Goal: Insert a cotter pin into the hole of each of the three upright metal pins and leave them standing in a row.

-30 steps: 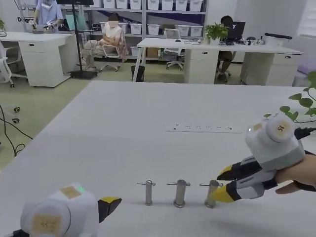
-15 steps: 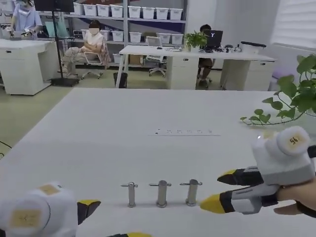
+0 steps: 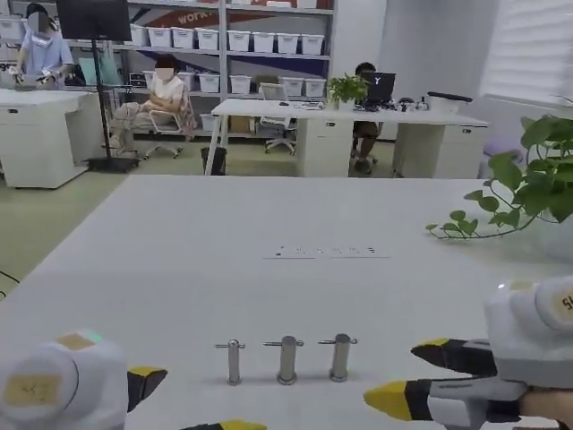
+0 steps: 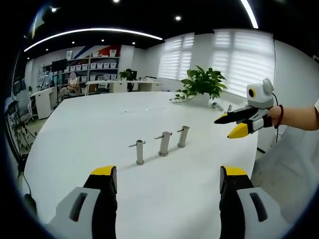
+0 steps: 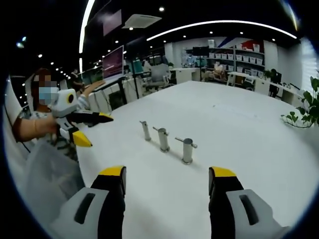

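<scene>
Standing in a row on the counter [image 3: 269,224], the three metal pins [image 3: 286,358] each carry a cotter pin [image 3: 284,342] through the top, so the task looks finished. Left gripper [image 4: 168,172] and right gripper [image 5: 167,173] hang near the row, touching nothing, fingers apart and empty; the next move is probably just pulling clear without bumping a pin. Shelf bins [image 3: 237,40] sit far behind, contents hidden.

**Open-plan office, seen across a wide white bench [image 3: 269,224].**
Long white desks [image 3: 327,143] with seated people [image 3: 164,90], a black laptop [image 3: 380,87] and a wheeled office chair [image 3: 285,133] fill the floor. Metal shelving [image 3: 224,55] holding white plastic storage bins [image 3: 238,40] lines the back wall. A leafy green potted plant [image 3: 528,179], white slatted window blinds [image 4: 234,52] and recessed ceiling lights [image 5: 164,9] complete the setting.
</scene>
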Available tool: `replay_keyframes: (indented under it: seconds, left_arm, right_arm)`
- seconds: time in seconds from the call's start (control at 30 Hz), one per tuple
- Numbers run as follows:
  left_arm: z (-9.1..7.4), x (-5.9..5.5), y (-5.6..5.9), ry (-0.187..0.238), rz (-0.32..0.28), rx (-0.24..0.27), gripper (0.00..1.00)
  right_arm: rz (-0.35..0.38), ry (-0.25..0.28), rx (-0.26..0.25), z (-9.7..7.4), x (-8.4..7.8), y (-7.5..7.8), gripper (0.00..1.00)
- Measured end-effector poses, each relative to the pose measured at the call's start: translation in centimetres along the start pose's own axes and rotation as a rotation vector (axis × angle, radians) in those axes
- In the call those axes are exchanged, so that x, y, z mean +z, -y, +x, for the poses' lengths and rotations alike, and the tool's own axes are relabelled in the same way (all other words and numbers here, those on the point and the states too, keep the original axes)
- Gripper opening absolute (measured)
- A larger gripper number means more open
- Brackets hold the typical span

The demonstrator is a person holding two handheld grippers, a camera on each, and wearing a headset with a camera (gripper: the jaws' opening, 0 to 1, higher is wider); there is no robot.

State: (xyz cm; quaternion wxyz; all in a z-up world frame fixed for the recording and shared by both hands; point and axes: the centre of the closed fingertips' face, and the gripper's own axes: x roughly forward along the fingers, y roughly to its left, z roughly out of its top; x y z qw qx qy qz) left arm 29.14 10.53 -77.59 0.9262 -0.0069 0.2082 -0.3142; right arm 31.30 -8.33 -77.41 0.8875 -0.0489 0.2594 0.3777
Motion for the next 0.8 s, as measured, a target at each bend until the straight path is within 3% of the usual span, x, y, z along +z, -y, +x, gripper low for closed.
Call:
replay_keyframes:
  seconds: [0.07, 0.33, 0.8]
  left_arm:
    - [-0.2, 0.0, 0.1, -0.008, 0.029, 0.007, 0.87]
    - [-0.3, -0.3, 0.6, -0.022, 0.051, 0.006, 0.87]
    - [-0.3, -0.1, 0.1, -0.015, 0.04, 0.021, 0.89]
  right_arm:
    - [0.009, 0.007, 0.001, -0.3, -0.3, -0.1, 0.71]
    - [0.037, 0.014, -0.025, -1.1, -1.3, -0.1, 0.75]
    - [0.009, -0.023, -0.012, -1.0, -2.6, -0.9, 0.8]
